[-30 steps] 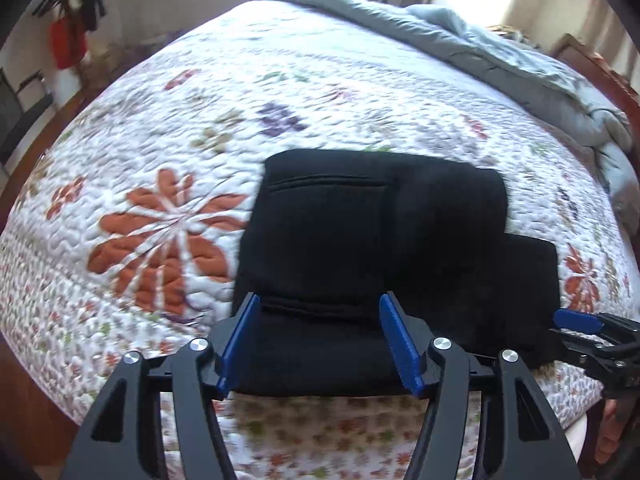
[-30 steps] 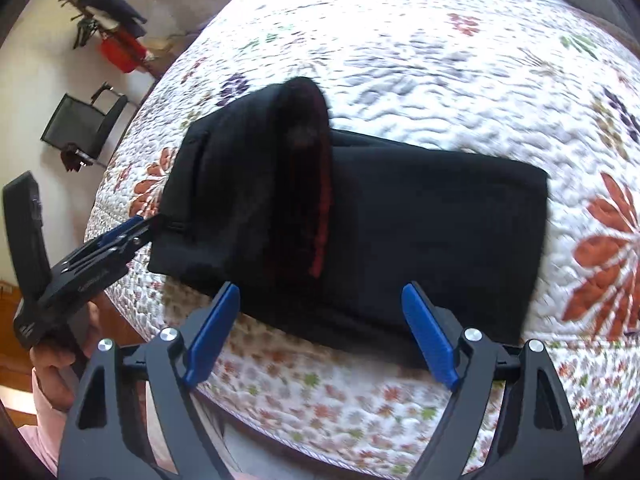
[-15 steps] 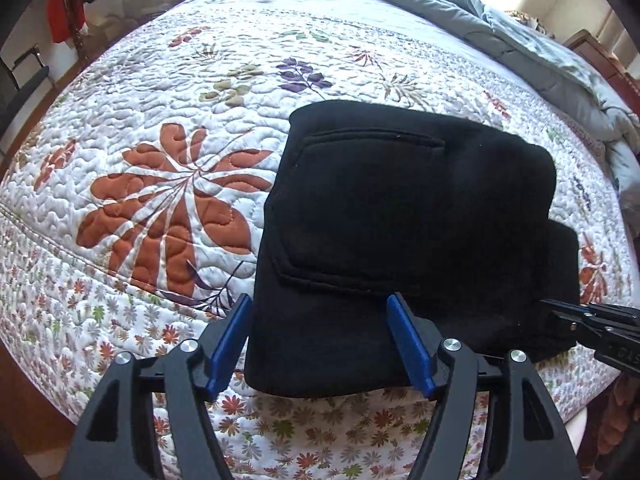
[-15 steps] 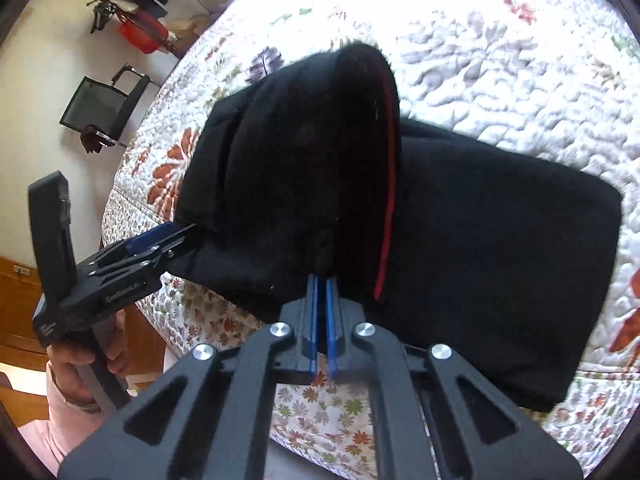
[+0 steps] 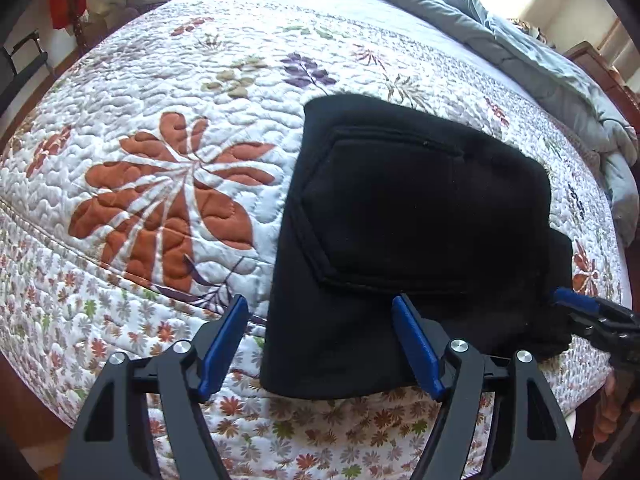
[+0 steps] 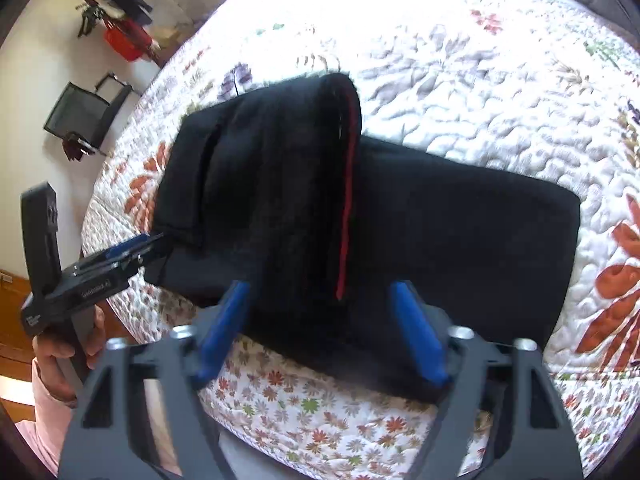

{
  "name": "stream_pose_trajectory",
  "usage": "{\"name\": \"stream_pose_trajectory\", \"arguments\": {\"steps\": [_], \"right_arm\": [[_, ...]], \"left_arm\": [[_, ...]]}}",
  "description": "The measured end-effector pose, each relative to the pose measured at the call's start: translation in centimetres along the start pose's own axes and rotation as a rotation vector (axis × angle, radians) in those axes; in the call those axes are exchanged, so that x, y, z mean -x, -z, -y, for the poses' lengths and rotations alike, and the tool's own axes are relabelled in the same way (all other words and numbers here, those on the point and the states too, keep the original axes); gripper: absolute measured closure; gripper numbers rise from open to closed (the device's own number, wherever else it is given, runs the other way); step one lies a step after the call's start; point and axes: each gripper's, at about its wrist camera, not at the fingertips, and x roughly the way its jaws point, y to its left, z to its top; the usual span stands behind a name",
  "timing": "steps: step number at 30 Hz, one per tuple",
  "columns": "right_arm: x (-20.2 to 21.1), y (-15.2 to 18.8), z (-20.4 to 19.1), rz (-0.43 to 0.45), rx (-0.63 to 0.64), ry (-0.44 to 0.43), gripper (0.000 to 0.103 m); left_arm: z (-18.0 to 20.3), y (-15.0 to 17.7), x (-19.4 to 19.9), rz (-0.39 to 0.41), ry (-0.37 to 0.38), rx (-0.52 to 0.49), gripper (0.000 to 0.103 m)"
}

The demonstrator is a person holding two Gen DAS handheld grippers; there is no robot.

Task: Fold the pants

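Observation:
Black pants (image 5: pixel 400 232) lie folded into a thick block on the quilted floral bedspread (image 5: pixel 160 120), a back pocket facing up. In the right wrist view the pants (image 6: pixel 440 240) show an upper folded layer with a red stripe (image 6: pixel 346 200) along its edge, resting on a lower layer. My left gripper (image 5: pixel 320 344) is open, its blue fingers astride the near left corner of the pants. My right gripper (image 6: pixel 324 328) is open at the near edge, below the red stripe. Each gripper shows in the other's view, the right one (image 5: pixel 576 304) and the left one (image 6: pixel 132 248).
The bed's near edge drops off just below both grippers. A grey-blue duvet (image 5: pixel 520 40) is bunched along the far side. A black chair (image 6: pixel 80 116) and a coat stand with a red bag (image 6: pixel 120 32) stand by the wall to the left.
My right gripper, shut at the pants' near edge half a second ago, has opened. The left gripper stayed open and shifted a little left relative to the pants.

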Motion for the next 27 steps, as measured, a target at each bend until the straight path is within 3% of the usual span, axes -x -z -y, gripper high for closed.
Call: {"name": "stream_pose_trajectory", "arguments": {"steps": [9, 10, 12, 15, 19, 27], "right_arm": [[-4.4, -2.0, 1.0, -0.068, -0.047, -0.127, 0.025], [-4.6, -2.2, 0.5, -0.064, -0.035, -0.132, 0.031], [-4.8, -2.5, -0.2, -0.065, -0.015, -0.145, 0.067], [-4.5, -2.6, -0.8, -0.064, -0.007, -0.172, 0.080], [-2.0, -2.1, -0.6, -0.007, -0.018, -0.262, 0.085], [2.3, -1.3, -0.7, 0.062, 0.008, -0.257, 0.086]], "left_arm": [[-1.3, 0.7, 0.2, -0.033, 0.060, 0.030, 0.028], [-1.4, 0.8, 0.2, -0.034, 0.062, 0.034, 0.028], [-1.7, 0.8, 0.2, -0.038, 0.065, 0.047, 0.028], [-2.1, 1.1, 0.4, -0.043, 0.074, 0.065, 0.028], [-2.0, 1.1, 0.6, -0.040, 0.080, 0.069, 0.028], [-0.3, 1.0, 1.3, -0.029, 0.106, 0.048, 0.027]]}}
